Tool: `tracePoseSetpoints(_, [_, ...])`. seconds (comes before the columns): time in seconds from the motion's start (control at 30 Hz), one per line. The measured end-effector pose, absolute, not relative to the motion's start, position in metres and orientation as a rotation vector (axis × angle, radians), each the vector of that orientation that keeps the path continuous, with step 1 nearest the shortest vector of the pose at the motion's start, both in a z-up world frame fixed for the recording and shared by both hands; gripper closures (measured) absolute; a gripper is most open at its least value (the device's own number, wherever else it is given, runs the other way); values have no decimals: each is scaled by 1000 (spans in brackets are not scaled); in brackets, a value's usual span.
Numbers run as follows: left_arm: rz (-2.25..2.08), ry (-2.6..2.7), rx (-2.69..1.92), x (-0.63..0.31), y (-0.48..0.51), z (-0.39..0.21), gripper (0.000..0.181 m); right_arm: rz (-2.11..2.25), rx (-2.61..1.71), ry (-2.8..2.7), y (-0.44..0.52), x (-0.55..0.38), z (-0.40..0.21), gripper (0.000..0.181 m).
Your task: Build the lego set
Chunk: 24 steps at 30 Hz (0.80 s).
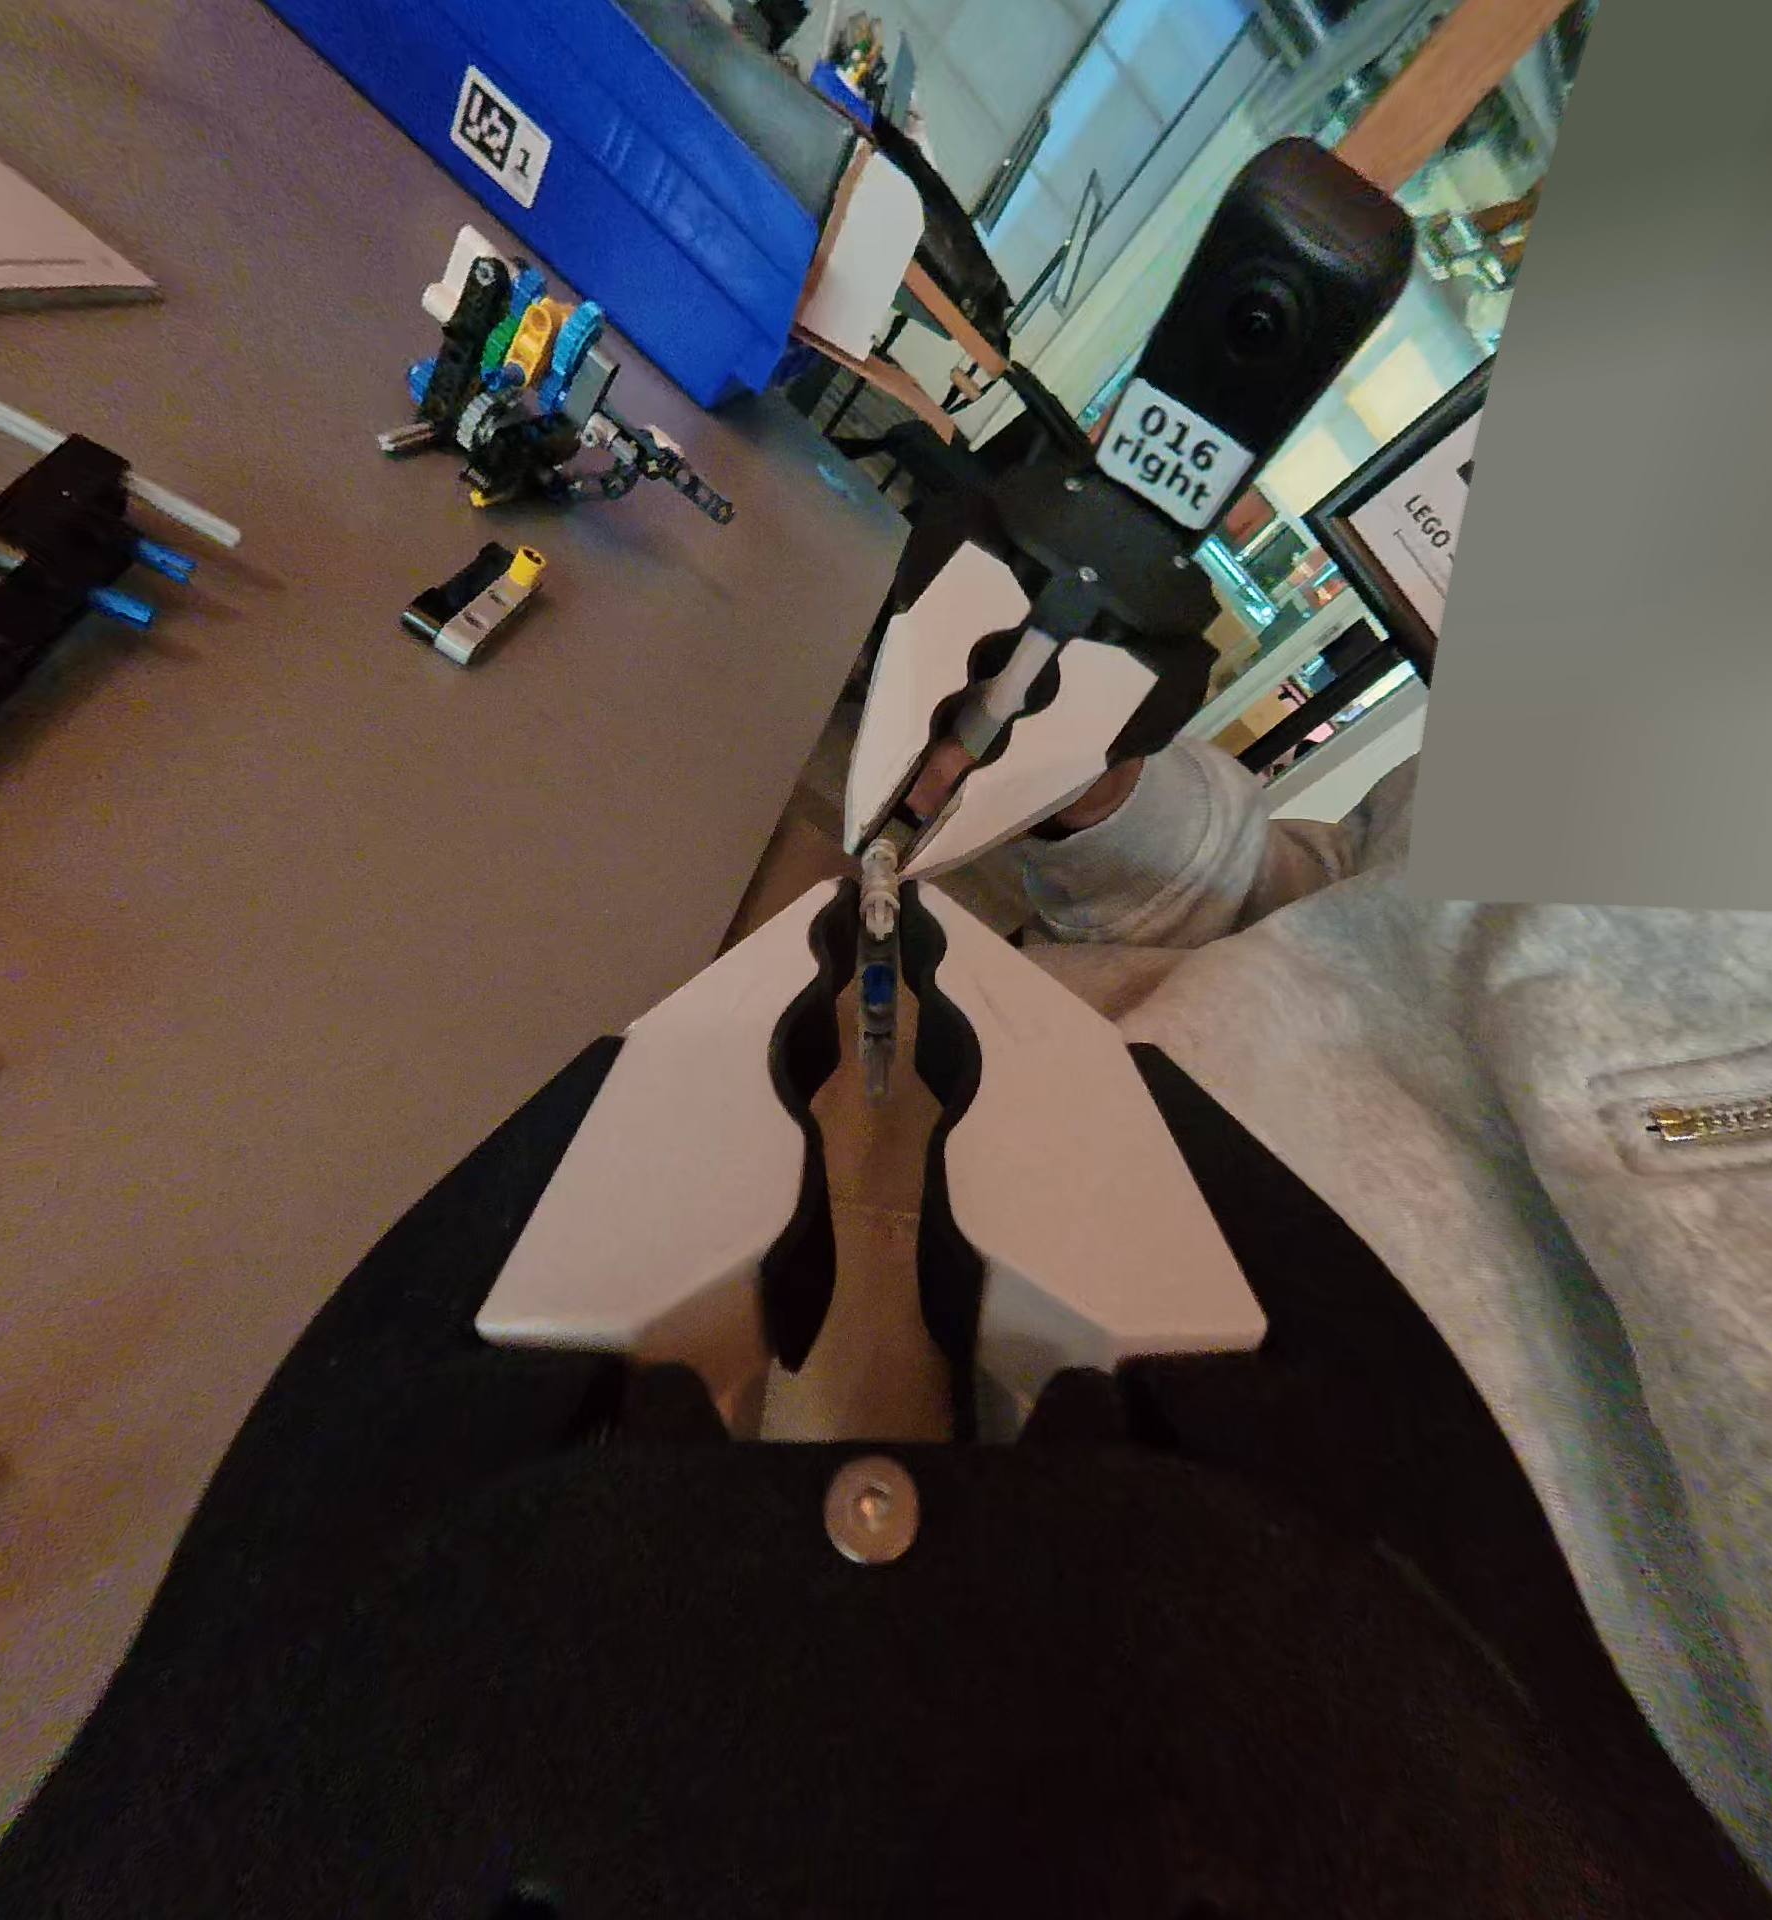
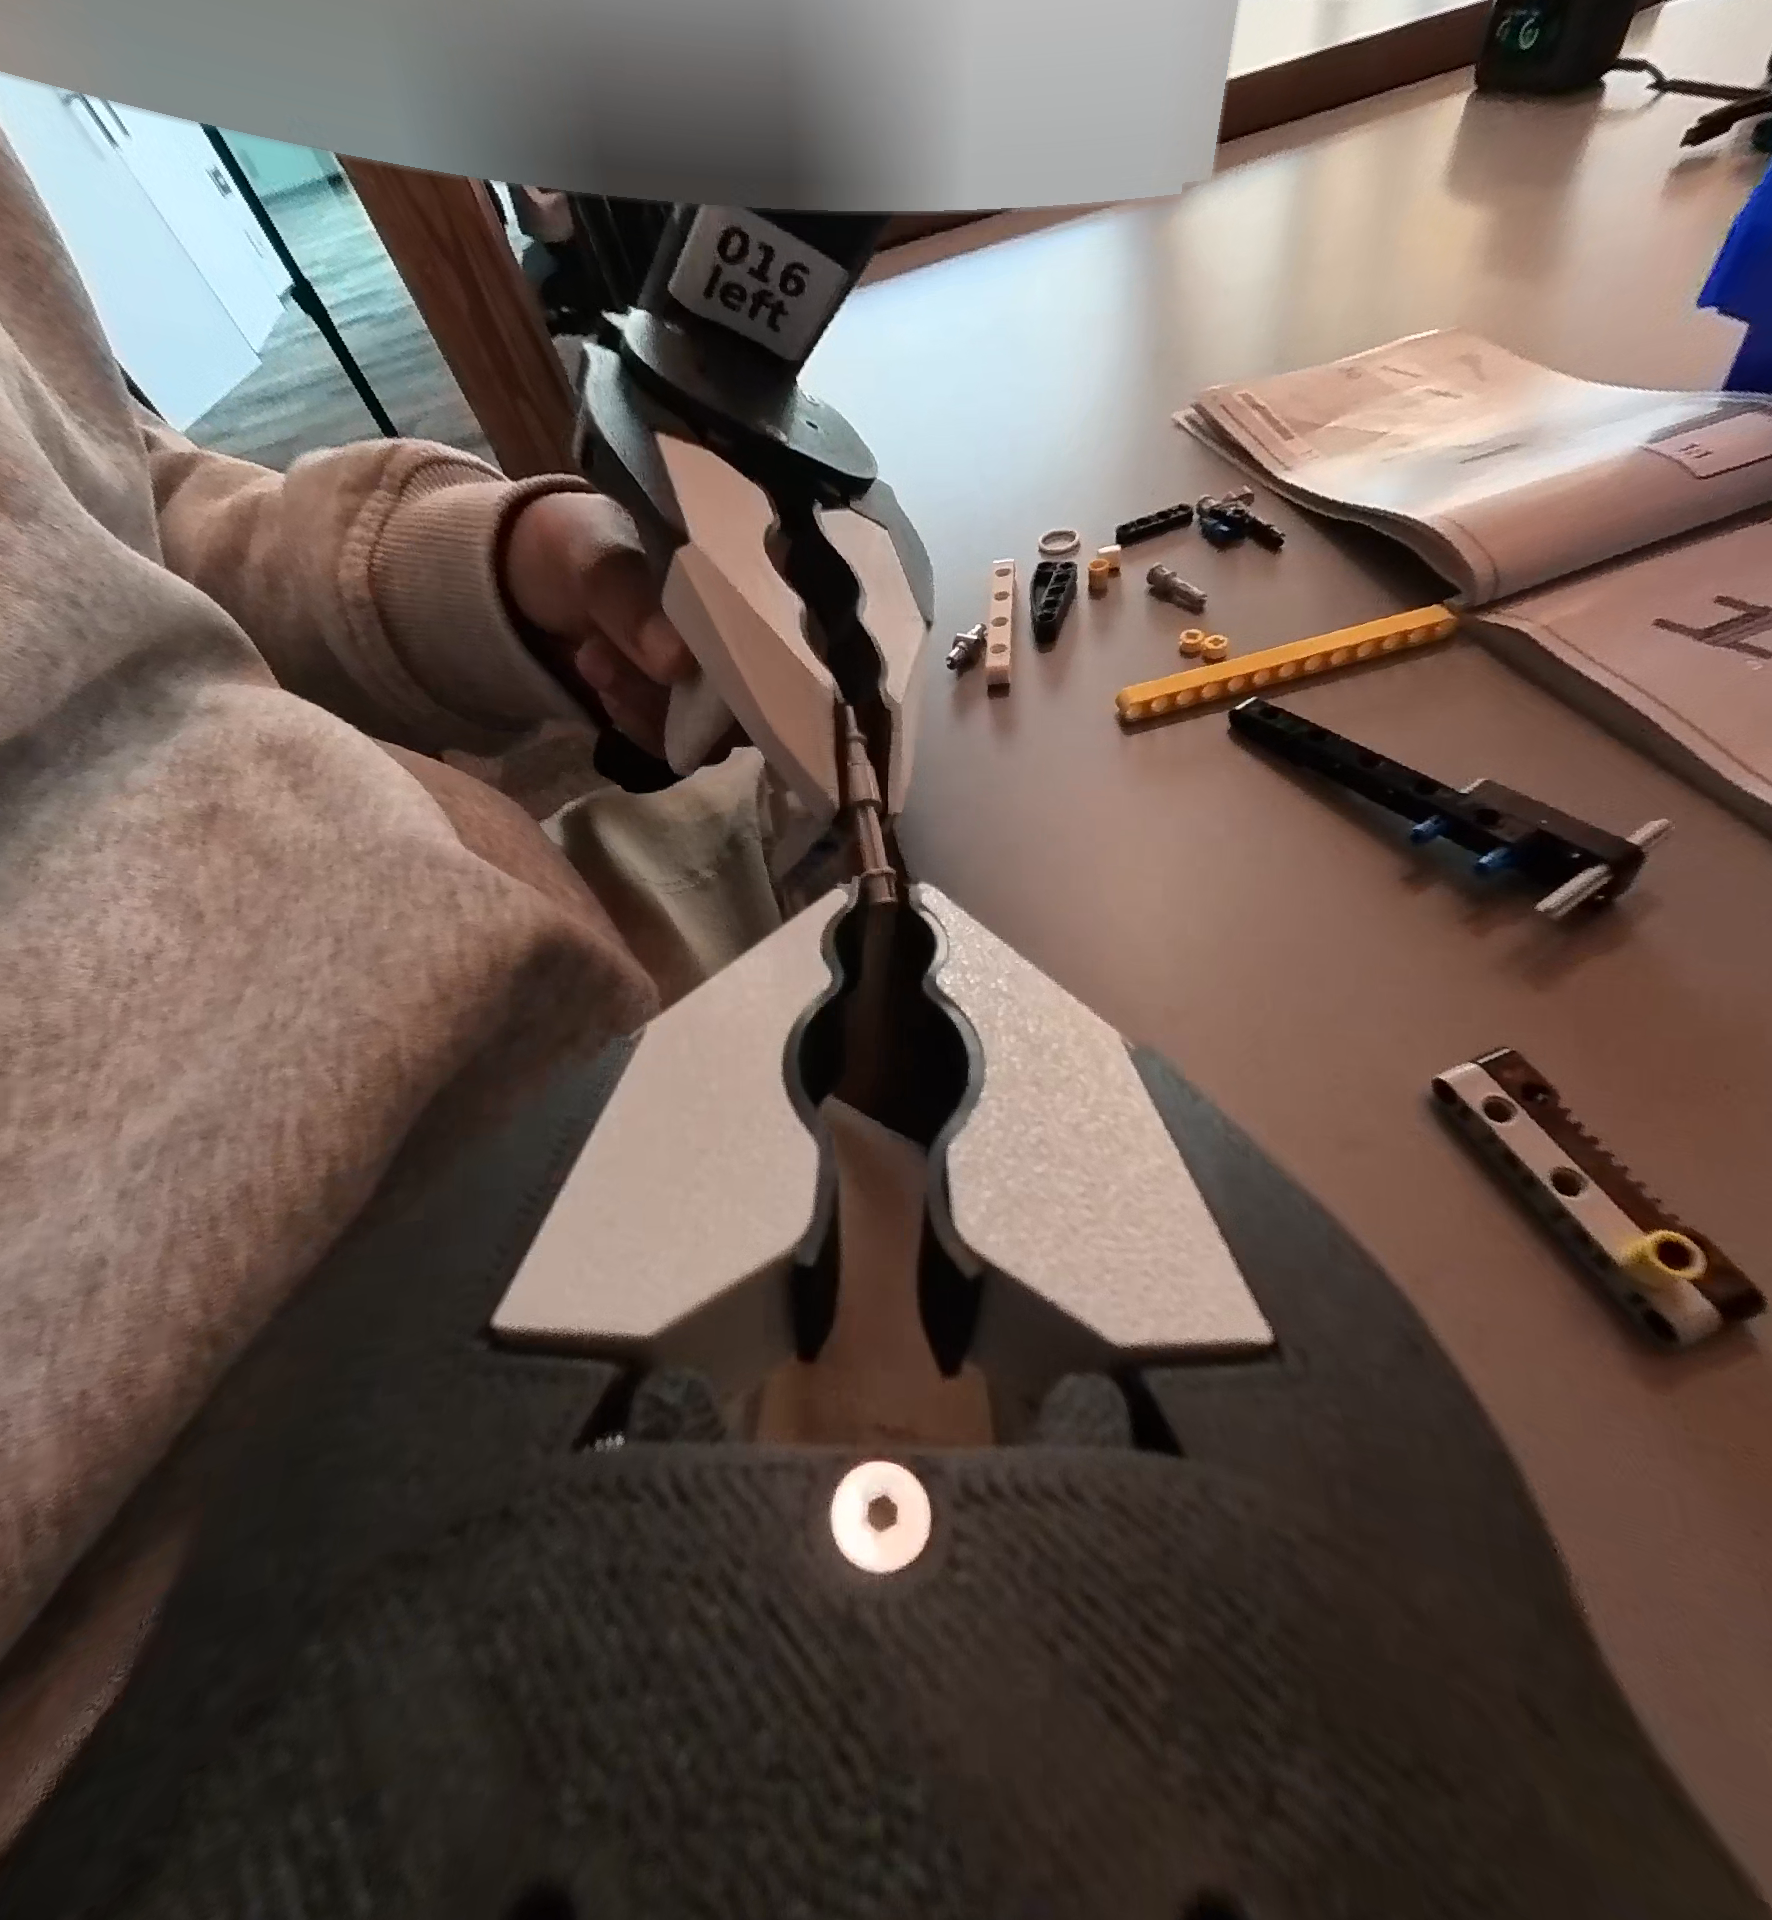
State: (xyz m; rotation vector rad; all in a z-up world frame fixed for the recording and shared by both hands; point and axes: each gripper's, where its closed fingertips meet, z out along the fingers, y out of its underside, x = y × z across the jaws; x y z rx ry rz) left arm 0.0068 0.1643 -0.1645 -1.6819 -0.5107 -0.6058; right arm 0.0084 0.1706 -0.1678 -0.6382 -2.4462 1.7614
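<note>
My left gripper [image 1: 877, 899] is shut on a thin dark beam [image 1: 876, 987] with a blue pin in it, seen edge-on. My right gripper [image 1: 879, 844] comes down from above, tip to tip with the left, and is shut on a small light grey pin [image 1: 880, 875] that touches the beam's end. In the right wrist view my right gripper [image 2: 871, 896] meets the left gripper [image 2: 864, 831], which holds the beam [image 2: 858, 769]. Both are held off the table edge, over the person's lap.
On the grey table [image 1: 342, 831] lie a colourful part-built model [image 1: 518, 384], a small black, grey and yellow assembly [image 1: 477, 603], a black beam assembly with blue pins [image 2: 1433, 800], a yellow beam [image 2: 1287, 660], small loose parts [image 2: 1069, 582], a booklet [image 2: 1484, 447] and a blue bin [image 1: 601, 177]. The tips of both grippers are at nearly the same place. Left tips and right tips are each some 20 cm from the colourful part-built model [image 1: 518, 384].
</note>
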Motion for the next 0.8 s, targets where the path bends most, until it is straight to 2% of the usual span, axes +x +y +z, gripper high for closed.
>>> tracePoseSetpoints(0.8, [-637, -516, -1720, 12, 167, -170, 178, 1631, -529, -2466, 168, 12, -172, 176])
